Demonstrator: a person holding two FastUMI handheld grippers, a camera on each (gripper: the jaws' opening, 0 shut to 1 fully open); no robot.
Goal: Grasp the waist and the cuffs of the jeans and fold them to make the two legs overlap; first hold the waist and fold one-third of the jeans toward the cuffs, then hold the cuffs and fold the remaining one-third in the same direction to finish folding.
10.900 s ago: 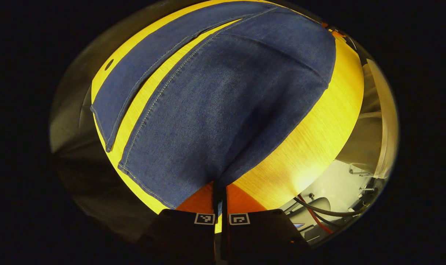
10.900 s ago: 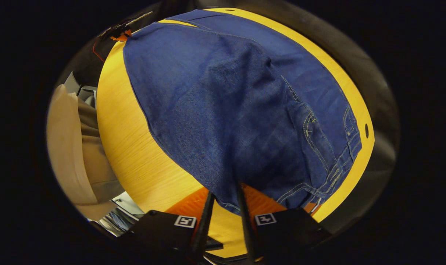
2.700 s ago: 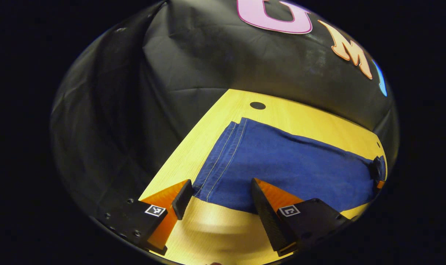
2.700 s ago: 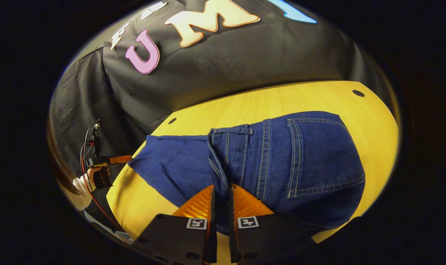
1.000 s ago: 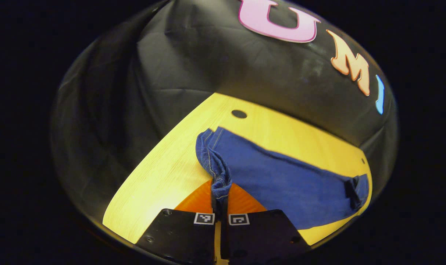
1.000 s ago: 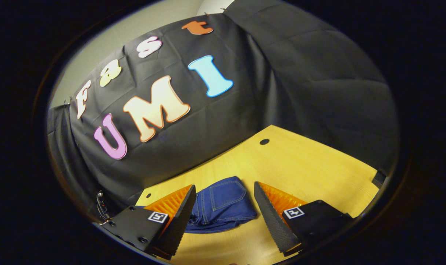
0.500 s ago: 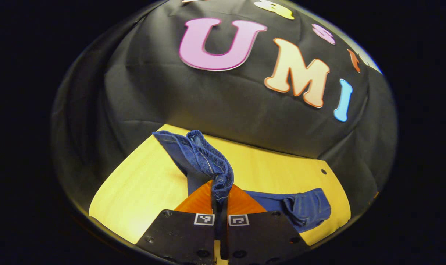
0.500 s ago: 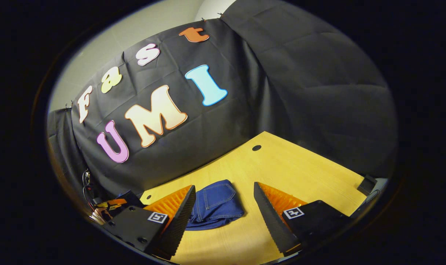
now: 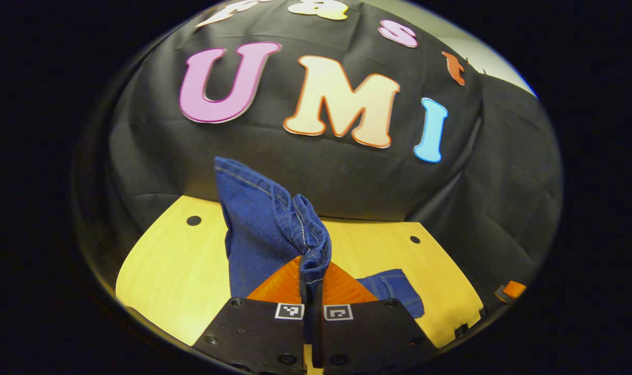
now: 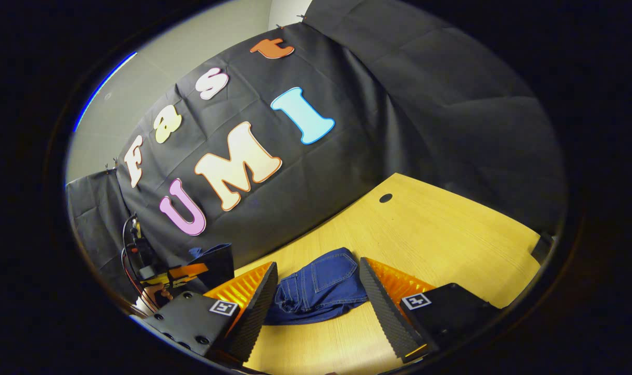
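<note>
In the left gripper view my left gripper (image 9: 311, 272) is shut on the cuff end of the blue jeans (image 9: 266, 224), which hangs lifted above the yellow wooden table (image 9: 170, 265). The folded waist part (image 9: 394, 291) lies on the table to the right. In the right gripper view my right gripper (image 10: 318, 264) stands open a little above the table (image 10: 451, 234), its fingers (image 10: 256, 307) on either side of the folded waist with its back pocket (image 10: 321, 286), not touching it. The left gripper (image 10: 183, 272) shows at far left with raised denim (image 10: 214, 258) in it.
Round holes mark the tabletop (image 9: 194, 220) (image 10: 385, 198). A small dark block (image 10: 541, 244) sits at the table's right edge. Cables (image 10: 133, 245) hang near the hand at far left. Bare tabletop lies to the right of the jeans.
My left gripper has raised the cuffs higher off the table and swung right toward the waist. The right gripper stays open and has shifted only slightly.
</note>
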